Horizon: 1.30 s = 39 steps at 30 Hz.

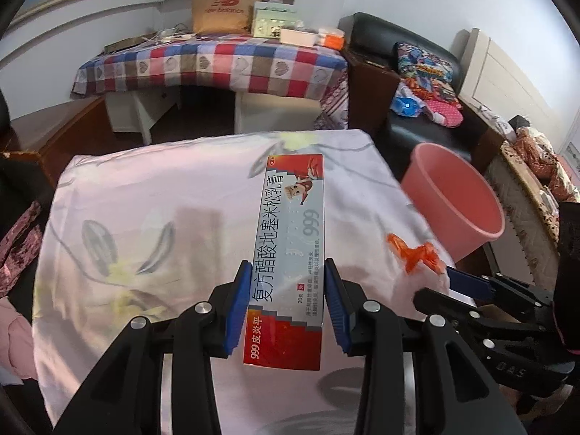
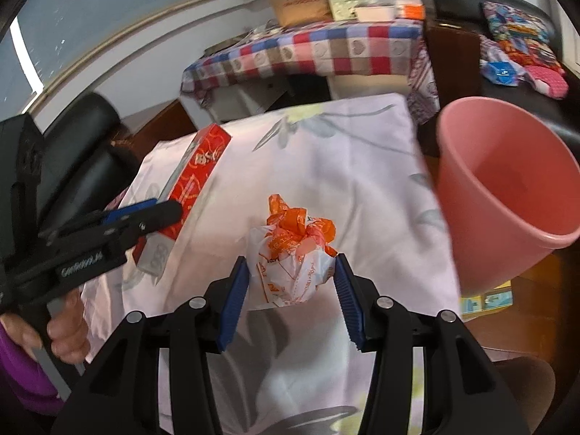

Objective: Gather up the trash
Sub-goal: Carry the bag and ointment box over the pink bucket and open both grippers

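Ointment box (image 1: 290, 253) clamped in left gripper (image 1: 288, 302), long axis pointing away.

Background: checkered-cloth counter (image 1: 217, 61) with brown paper bag (image 1: 226, 3) and boxes, black sofa (image 1: 427, 123) piled with colourful fabrics (image 1: 427, 69), floral sheet (image 1: 145, 195) in foreground.

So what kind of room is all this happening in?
Most likely a lived-in room at home, perhaps a bedroom: a floral sheet covers the work surface, a checked cloth drapes a desk, and a black armchair is piled with clothes.
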Each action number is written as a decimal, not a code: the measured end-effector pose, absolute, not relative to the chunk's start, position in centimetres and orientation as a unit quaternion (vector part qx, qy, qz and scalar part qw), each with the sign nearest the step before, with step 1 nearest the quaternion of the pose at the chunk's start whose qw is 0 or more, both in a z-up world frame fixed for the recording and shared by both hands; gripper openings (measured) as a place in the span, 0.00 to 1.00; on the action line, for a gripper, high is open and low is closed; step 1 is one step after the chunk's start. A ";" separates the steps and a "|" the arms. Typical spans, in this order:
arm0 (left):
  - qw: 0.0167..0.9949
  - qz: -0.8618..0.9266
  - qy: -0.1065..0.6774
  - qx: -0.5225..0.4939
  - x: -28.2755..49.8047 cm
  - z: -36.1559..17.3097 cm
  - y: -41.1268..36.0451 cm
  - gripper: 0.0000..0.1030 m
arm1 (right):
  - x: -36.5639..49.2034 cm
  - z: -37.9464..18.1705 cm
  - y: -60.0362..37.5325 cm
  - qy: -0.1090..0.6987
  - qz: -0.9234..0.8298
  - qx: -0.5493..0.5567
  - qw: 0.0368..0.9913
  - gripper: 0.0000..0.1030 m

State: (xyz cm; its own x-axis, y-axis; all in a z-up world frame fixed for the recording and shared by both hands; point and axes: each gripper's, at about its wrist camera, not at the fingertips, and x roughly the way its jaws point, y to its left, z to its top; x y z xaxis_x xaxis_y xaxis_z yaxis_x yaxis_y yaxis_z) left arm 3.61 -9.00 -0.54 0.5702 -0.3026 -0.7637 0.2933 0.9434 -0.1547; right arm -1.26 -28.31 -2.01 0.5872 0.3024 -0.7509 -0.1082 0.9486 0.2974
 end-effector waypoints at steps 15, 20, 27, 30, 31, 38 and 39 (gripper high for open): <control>0.891 -0.191 0.412 0.016 3.6 1.2 -17.7 0.38 | -1.6 -1.0 -34.8 0.402 0.048 0.141 0.903 0.47; 0.891 -0.194 0.410 0.026 4.3 1.5 -20.2 0.38 | -1.4 -0.8 -36.9 0.392 0.031 0.146 0.908 0.47; 0.889 -0.205 0.406 0.046 5.4 1.5 -24.3 0.38 | -0.6 -0.6 -39.6 0.380 0.008 0.148 0.913 0.47; 0.888 -0.211 0.405 0.050 6.0 1.5 -26.3 0.38 | -0.3 -0.6 -41.0 0.376 -0.005 0.148 0.915 0.47; 0.887 -0.215 0.404 0.053 6.2 1.5 -27.2 0.38 | -0.1 -0.6 -41.4 0.375 -0.008 0.147 0.915 0.47; 0.884 -0.229 0.400 0.070 7.3 1.2 -31.4 0.38 | 1.1 -1.3 -45.0 0.378 -0.040 0.146 0.913 0.47; 0.884 -0.231 0.401 0.071 7.5 1.1 -31.8 0.38 | 1.3 -1.5 -45.5 0.379 -0.044 0.146 0.913 0.47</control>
